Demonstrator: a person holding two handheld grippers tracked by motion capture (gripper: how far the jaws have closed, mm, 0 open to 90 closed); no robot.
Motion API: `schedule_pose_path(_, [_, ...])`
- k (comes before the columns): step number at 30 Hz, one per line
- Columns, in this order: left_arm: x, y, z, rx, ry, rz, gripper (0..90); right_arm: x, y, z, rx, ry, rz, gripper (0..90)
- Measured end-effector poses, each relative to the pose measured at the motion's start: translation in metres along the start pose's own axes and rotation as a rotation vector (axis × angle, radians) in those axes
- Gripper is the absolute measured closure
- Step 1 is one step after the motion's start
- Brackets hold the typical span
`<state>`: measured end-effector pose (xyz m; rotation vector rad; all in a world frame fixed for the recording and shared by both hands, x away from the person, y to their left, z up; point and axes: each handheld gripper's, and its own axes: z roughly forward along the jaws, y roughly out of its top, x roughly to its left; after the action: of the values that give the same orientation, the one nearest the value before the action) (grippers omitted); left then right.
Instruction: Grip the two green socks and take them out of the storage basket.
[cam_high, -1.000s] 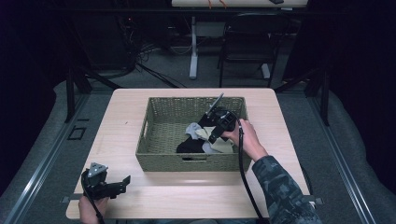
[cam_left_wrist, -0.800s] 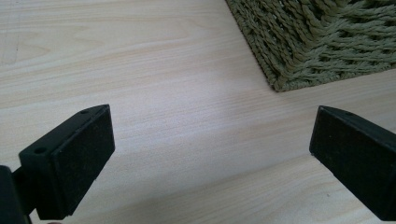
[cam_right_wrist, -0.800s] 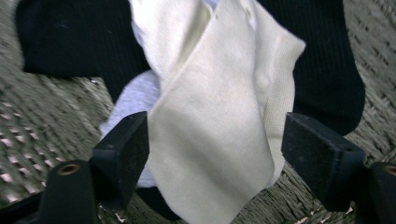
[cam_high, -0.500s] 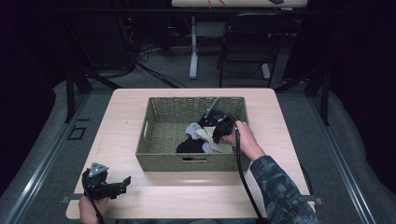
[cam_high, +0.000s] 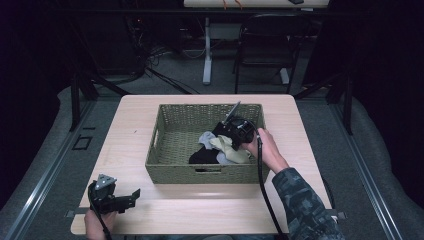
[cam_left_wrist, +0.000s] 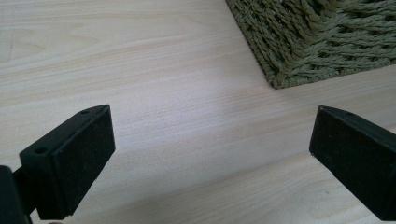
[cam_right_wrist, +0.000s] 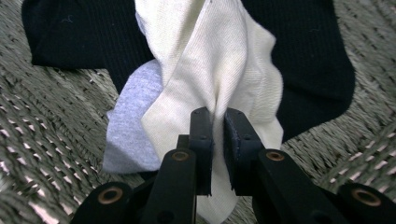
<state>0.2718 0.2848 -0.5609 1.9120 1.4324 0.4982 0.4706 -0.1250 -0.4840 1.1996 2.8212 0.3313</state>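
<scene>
Here we count one woven basket (cam_high: 172, 150) on the bench (cam_high: 125, 150), and in it three pieces of cloth: one black (cam_right_wrist: 303, 56), one pale grey (cam_right_wrist: 128, 121), one cream sock (cam_right_wrist: 219, 70). There are two grippers, one in each hand.

At the near left corner of the bench we see the left gripper (cam_high: 127, 197), well apart from the basket. Its fingers (cam_left_wrist: 70, 158) are spread wide with only bare wood between them; they hold nothing. The left gripper view also catches a near corner of the basket, which the fingers do not touch.

To the right, inside the basket's right half, sits the right gripper (cam_high: 223, 137). Its fingers (cam_right_wrist: 201, 140) are pressed nearly together, pinching a fold of the cream sock, which lies over the grey and black pieces.

The high view gives the cloth as a small heap with the gripper over it; the right gripper view lets us see the pinch itself and the layering beneath.
</scene>
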Motion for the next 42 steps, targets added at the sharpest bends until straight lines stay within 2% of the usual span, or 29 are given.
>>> schedule_pose_path(2, [0.000, 0.000, 0.000, 0.000, -0.001, 0.000, 0.2, -0.001, 0.000, -0.003, 0.005, 0.003, -0.003, 82.2])
schedule_pose_path(6, [0.000, 0.000, 0.000, 0.000, 0.001, -0.001, 0.2, -0.002, -0.001, -0.014, -0.022, 0.005, 0.004, 83.0])
schedule_pose_path(18, [0.000, 0.000, 0.000, 0.004, 0.000, 0.002, 0.2, -0.002, 0.004, -0.038, -0.029, 0.016, -0.011, 83.0])
schedule_pose_path(23, [0.000, 0.000, 0.000, 0.005, 0.000, 0.002, 0.2, -0.003, 0.006, -0.049, -0.038, 0.003, -0.016, 83.1])
schedule_pose_path(26, [0.000, 0.000, 0.001, 0.006, -0.001, 0.002, 0.2, -0.003, 0.007, -0.054, -0.045, 0.015, -0.015, 83.0])
schedule_pose_path(33, [0.000, 0.000, 0.001, 0.008, -0.001, 0.002, 0.2, -0.005, 0.009, -0.077, -0.068, 0.001, -0.015, 83.1])
schedule_pose_path(42, [0.000, 0.000, 0.002, 0.009, -0.001, 0.002, 0.2, -0.005, 0.014, -0.095, -0.086, -0.009, -0.021, 83.1])
